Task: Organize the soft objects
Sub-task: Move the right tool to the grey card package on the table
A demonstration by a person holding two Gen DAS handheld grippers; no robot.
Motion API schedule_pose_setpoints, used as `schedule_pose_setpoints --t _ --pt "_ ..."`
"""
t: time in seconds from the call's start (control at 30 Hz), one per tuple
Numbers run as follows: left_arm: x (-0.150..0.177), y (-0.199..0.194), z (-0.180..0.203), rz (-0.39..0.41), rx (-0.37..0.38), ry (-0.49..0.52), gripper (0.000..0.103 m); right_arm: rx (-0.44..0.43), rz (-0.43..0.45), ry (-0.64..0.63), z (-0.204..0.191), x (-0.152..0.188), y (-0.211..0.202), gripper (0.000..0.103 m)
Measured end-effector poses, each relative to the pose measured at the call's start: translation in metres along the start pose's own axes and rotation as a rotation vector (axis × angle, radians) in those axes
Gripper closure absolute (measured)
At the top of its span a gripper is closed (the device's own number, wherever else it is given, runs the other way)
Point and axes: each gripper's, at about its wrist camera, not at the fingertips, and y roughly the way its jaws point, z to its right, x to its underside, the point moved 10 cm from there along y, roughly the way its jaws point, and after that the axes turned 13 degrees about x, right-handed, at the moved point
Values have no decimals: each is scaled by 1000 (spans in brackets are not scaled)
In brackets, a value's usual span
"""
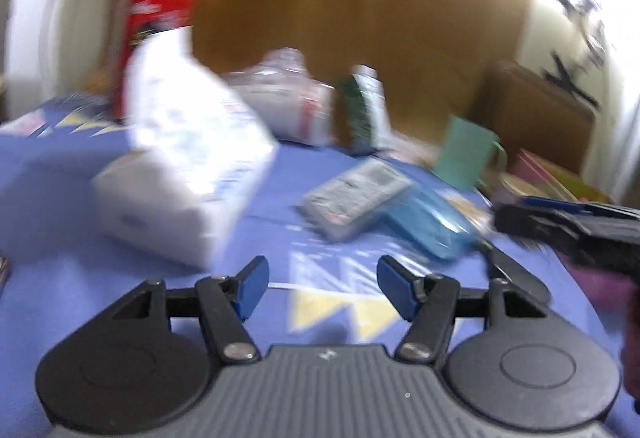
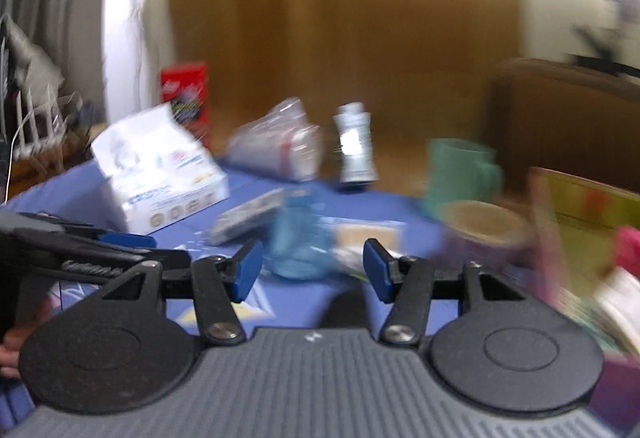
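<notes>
Tissue pack (image 1: 188,166) sits on the blue tablecloth (image 1: 280,238); left gripper (image 1: 322,288) and right gripper (image 2: 312,270) hover with jaws apart, empty.

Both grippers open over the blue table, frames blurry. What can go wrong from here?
1. Both views are smeared, so the aim at the blue pouch could be off.
2. The tissue box, remote and pouch lie close together; the left hand-held gripper might nudge the wrong one.
3. The right hand-held gripper works near the mug and bowl, which could tip.
</notes>
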Motion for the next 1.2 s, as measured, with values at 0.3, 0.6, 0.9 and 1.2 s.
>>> schedule_pose_setpoints --t 0.3,0.6,0.9,1.2 --pt "-5 -8 -17 65 79 -139 41 65 -187 -6 -36 -34 123 60" --pt "-2 -8 -23 62 98 -173 41 -46 -278 -59 -56 6 81 78" --pt "-3 -15 -37 106 103 -260 41 -96 -106 -235 -70 34 8 53" --pt "-5 -27 -47 170 0 -265 42 -211 -168 -359 -112 3 97 29"
